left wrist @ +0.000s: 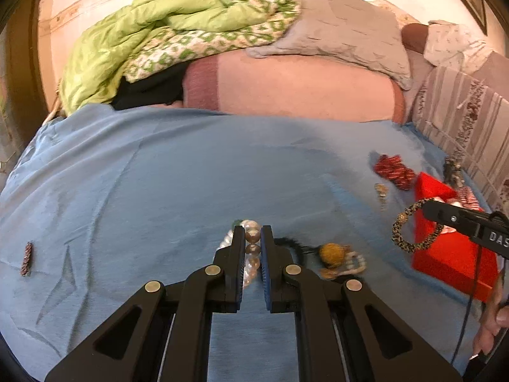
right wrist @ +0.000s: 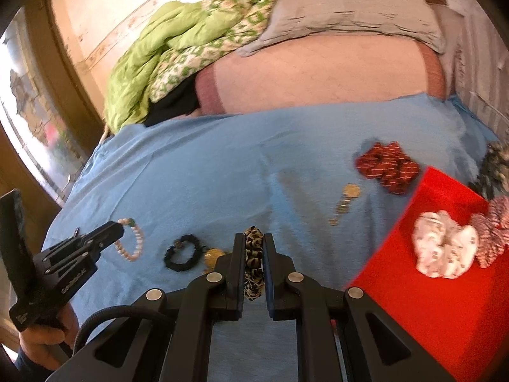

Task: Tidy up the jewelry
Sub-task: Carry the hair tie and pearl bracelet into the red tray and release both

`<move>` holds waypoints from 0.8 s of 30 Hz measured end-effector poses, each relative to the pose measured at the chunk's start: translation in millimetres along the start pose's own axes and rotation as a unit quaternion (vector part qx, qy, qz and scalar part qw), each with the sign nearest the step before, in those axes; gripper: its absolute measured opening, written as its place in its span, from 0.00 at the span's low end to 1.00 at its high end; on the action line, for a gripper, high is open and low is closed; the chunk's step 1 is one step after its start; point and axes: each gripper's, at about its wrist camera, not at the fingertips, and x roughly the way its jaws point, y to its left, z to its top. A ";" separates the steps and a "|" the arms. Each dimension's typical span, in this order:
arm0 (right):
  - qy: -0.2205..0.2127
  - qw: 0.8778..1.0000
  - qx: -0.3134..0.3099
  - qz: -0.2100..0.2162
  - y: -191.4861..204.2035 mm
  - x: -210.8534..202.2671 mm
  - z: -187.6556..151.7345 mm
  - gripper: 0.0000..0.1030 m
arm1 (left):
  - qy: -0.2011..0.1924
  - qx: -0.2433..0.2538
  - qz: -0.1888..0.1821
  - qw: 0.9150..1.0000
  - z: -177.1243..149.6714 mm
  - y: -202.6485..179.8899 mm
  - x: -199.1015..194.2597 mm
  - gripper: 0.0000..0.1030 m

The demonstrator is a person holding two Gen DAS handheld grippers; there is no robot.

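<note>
The left gripper (left wrist: 253,238) has its jaws clamped on a pearl bead bracelet (left wrist: 251,248), the beads strung in the slot between the pads and looping out ahead of the tips. Just right of these jaws, on the blue bedsheet (left wrist: 143,191), lie a black hair tie (left wrist: 292,245) and a yellow-gold ornament (left wrist: 332,254) with what may be a small beaded piece, too blurred to name. Far to the left of the jaws sits a small dark red clip (left wrist: 26,258).

The right gripper (right wrist: 254,248) grips a leopard-print scrunchie (right wrist: 254,264), its jaws closed on the fabric ring, which stands upright between them. To the right of these jaws is a red box (right wrist: 445,302) holding a white scrunchie (right wrist: 445,248) and a pink one (right wrist: 491,232). Ahead and to the right, a dark red patterned scrunchie (right wrist: 386,167) and a gold earring (right wrist: 348,197) rest on the sheet. A hand (right wrist: 44,340) holds the left tool's grip.
</note>
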 end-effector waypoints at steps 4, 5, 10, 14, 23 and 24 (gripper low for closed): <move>-0.014 0.999 0.033 -0.010 -33.3 -21.3 3.3 0.11 | -0.005 0.016 -0.035 0.999 6.4 -35.5 -4.7 0.09; -0.021 0.999 0.045 -0.014 -45.8 -30.2 4.5 0.11 | -0.006 0.019 -0.043 0.999 8.6 -42.9 -5.4 0.09; -0.051 0.994 0.093 -0.034 -95.7 -62.7 9.7 0.11 | -0.001 0.050 -0.086 0.995 14.2 -102.2 -5.8 0.09; -0.059 0.987 0.137 -0.055 -139.7 -77.9 9.2 0.11 | 0.009 0.074 -0.117 0.990 16.4 -154.1 0.8 0.09; -0.040 0.971 0.215 -0.094 -206.5 -84.1 -3.5 0.11 | 0.048 0.104 -0.183 0.976 12.0 -250.7 27.5 0.09; -0.035 0.970 0.219 -0.098 -209.8 -82.2 -4.4 0.11 | 0.055 0.106 -0.186 0.975 8.9 -257.6 31.3 0.09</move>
